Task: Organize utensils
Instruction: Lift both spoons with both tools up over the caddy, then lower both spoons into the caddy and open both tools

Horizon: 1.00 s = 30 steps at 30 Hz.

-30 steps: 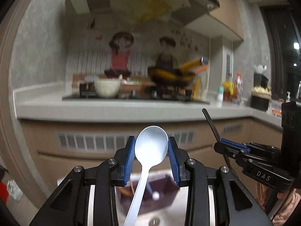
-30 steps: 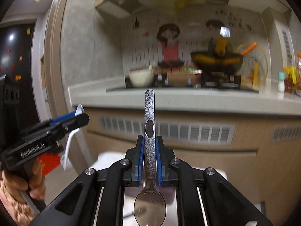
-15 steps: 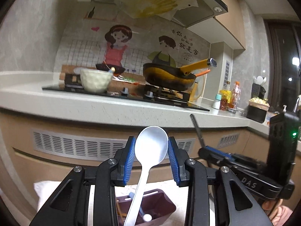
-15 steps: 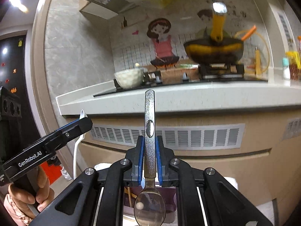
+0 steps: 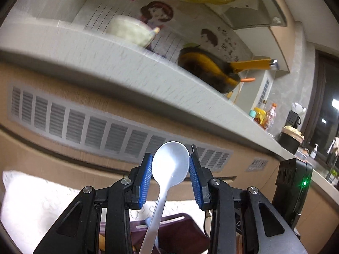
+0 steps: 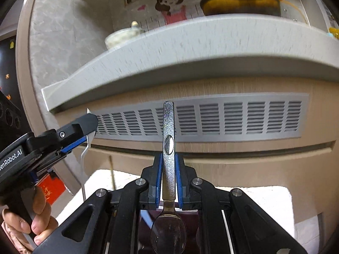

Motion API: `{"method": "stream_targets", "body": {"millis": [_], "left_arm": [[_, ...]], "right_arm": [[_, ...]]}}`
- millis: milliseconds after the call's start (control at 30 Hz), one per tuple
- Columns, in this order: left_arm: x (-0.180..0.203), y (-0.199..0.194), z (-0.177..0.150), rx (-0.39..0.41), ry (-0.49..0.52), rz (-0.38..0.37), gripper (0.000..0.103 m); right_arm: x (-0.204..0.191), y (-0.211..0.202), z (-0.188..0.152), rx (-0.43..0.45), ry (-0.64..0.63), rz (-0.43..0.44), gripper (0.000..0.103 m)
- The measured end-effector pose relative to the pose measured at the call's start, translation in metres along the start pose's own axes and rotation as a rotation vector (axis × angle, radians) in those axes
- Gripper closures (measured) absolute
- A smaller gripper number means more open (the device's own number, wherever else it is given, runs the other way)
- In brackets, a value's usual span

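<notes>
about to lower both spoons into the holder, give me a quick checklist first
1. Left gripper shut on white spoon, bowl end between the pads: ok.
2. Right gripper shut on metal spoon handle, bowl pointing down: ok.
3. Holder below the left gripper: ok.
4. Holder below the metal spoon's bowl: ok, only partly visible.
5. Free room in the holder, which already has utensils in it: cannot tell.
6. Views steady: not ok, the counter is motion-blurred.

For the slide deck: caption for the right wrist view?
Right gripper clamps a speckled metal spoon handle-up, bowl down, above a maroon utensil holder.
</notes>
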<state>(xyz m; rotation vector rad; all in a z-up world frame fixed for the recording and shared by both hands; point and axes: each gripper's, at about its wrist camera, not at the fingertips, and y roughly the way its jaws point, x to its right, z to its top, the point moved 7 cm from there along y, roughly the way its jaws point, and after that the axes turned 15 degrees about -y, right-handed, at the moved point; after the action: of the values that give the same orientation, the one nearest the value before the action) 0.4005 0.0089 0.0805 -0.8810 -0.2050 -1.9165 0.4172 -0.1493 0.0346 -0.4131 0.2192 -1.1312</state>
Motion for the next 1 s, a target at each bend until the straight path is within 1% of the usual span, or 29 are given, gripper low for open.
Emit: {"method": "stream_targets", "body": {"millis": [167, 233, 333, 400, 467, 633, 700, 800, 833, 867, 900, 967, 1000], "left_arm": [[-0.034, 0.014, -0.021, 0.003, -0.005, 0.067, 0.067], [-0.042, 0.015, -0.028, -0.005, -0.016, 0.078, 0.067], [-0.051, 0.014, -0.041, -0.002, -0.010, 0.103, 0.067], [-0.055, 0.013, -0.051, -0.003, 0.015, 0.127, 0.067], [-0.058, 0.011, -0.059, -0.008, 0.027, 0.142, 0.067], [-0.062, 0.003, -0.069, -0.022, 0.019, 0.167, 0.066], [-0.063, -0.002, -0.072, -0.042, 0.005, 0.183, 0.063], [-0.059, -0.013, -0.076, -0.057, -0.013, 0.191, 0.057], [-0.056, -0.019, -0.077, -0.057, -0.015, 0.196, 0.053], [-0.052, -0.025, -0.077, -0.053, -0.018, 0.197, 0.052], [-0.047, -0.031, -0.077, -0.049, -0.019, 0.197, 0.052], [-0.036, -0.044, -0.078, -0.041, -0.013, 0.203, 0.050], [-0.030, -0.053, -0.079, -0.040, -0.006, 0.210, 0.050]], "right_arm": [[-0.005, 0.024, -0.018, -0.025, -0.045, -0.018, 0.092], [-0.005, 0.028, -0.025, -0.033, -0.046, -0.023, 0.092], [-0.008, 0.034, -0.035, -0.034, -0.079, -0.057, 0.092], [-0.012, 0.035, -0.040, -0.040, -0.112, -0.080, 0.092], [-0.019, 0.035, -0.047, -0.052, -0.136, -0.082, 0.092], [-0.030, 0.025, -0.066, -0.088, -0.166, -0.082, 0.092], [-0.033, 0.018, -0.070, -0.090, -0.170, -0.090, 0.090], [-0.037, 0.004, -0.074, -0.112, -0.175, -0.076, 0.077], [-0.038, -0.003, -0.075, -0.111, -0.177, -0.079, 0.070], [-0.039, -0.011, -0.075, -0.109, -0.182, -0.082, 0.066], [-0.041, -0.017, -0.075, -0.106, -0.186, -0.084, 0.064], [-0.045, -0.035, -0.075, -0.102, -0.199, -0.085, 0.056], [-0.047, -0.041, -0.075, -0.102, -0.204, -0.083, 0.054]]}}
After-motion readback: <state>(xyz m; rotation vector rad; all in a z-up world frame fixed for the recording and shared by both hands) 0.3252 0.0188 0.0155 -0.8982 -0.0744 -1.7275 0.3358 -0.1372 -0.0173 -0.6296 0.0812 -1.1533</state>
